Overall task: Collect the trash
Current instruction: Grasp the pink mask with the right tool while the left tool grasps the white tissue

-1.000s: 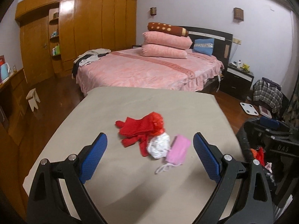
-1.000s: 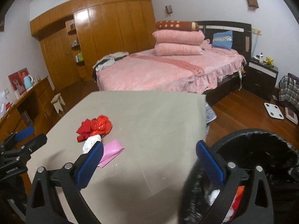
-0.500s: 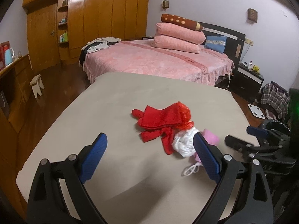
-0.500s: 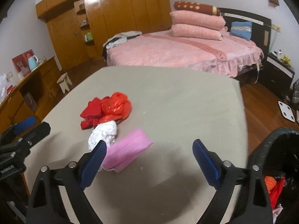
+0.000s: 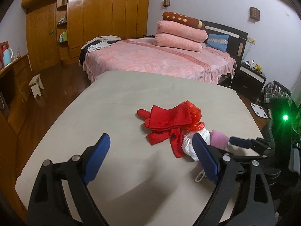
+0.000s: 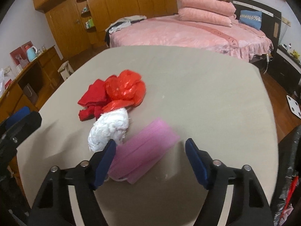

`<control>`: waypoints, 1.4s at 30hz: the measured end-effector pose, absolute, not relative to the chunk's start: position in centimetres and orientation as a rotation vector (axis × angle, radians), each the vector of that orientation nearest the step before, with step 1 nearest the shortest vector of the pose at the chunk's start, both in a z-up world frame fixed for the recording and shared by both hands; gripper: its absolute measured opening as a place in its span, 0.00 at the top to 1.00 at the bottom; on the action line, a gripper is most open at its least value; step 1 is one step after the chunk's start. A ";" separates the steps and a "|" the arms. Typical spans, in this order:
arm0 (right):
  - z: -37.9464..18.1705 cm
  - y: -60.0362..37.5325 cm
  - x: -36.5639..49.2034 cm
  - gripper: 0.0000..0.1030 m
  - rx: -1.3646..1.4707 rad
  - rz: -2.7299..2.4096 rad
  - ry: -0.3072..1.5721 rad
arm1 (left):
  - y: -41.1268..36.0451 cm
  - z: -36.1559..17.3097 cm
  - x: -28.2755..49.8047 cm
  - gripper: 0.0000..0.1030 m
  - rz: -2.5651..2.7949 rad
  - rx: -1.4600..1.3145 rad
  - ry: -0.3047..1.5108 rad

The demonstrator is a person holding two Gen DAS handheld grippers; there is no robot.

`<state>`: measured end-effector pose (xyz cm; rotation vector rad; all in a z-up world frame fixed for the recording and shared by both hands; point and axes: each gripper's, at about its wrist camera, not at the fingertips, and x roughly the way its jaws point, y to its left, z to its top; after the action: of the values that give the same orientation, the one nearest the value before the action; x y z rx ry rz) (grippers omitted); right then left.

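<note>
The right gripper (image 6: pixel 148 158) stood wide open just above the table (image 6: pixel 207 98), its blue fingers (image 6: pixel 104 162) set to either side of the near end of a pink face mask (image 6: pixel 143 154); the left-hand pad overlapped the mask's edge in the right wrist view, though whether it actually touched could not be told. The left gripper (image 5: pixel 150 156) was likewise spread wide and held nothing, hovering over bare tabletop short of the pile. At the right edge of the right wrist view a black-lined trash bin (image 6: pixel 289 169) showed beside the table, with scraps of red and pink visible inside it. The trash lay in a loose cluster near the middle of the table: the flat, pleated mask with a white ear loop at its near end; a crumpled white wad (image 6: pixel 109 130) touching the mask's left side; and beyond that a red cloth glove (image 5: pixel 167 120) lying against a crinkled, glossy red plastic bag (image 6: pixel 126 90). From the left wrist view the right gripper (image 5: pixel 242 141) appeared just beyond the mask (image 5: pixel 219 139).
</note>
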<state>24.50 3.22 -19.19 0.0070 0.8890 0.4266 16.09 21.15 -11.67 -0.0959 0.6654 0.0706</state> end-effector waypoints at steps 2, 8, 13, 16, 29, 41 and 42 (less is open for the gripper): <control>-19.5 3.5 24.5 0.39 0.008 0.429 0.905 | 21.3 -11.7 16.1 0.17 0.072 -0.103 0.667; -19.8 3.5 24.2 0.60 -0.007 0.432 0.896 | 21.0 -12.0 16.5 0.20 0.066 -0.106 0.679; -19.7 2.9 24.3 0.81 0.000 0.445 0.893 | 20.0 -12.1 16.8 0.23 0.047 -0.107 0.685; -19.3 2.1 24.3 0.83 0.011 0.453 0.889 | 19.1 -12.3 17.3 0.26 0.028 -0.104 0.690; -17.6 -3.0 25.1 0.83 -0.002 0.390 0.863 | 14.7 -15.1 20.8 0.43 -0.027 -0.088 0.760; -17.2 -4.5 25.0 0.83 0.029 0.401 0.846 | 13.5 -17.7 23.1 0.50 -0.029 -0.118 0.855; -17.1 -4.6 24.9 0.83 0.031 0.401 0.845 | 13.4 -17.8 23.2 0.50 -0.029 -0.117 0.860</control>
<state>24.94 -4.61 -17.13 0.0312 0.8448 0.4012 23.23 13.42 -17.80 -0.1169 0.8604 -0.0293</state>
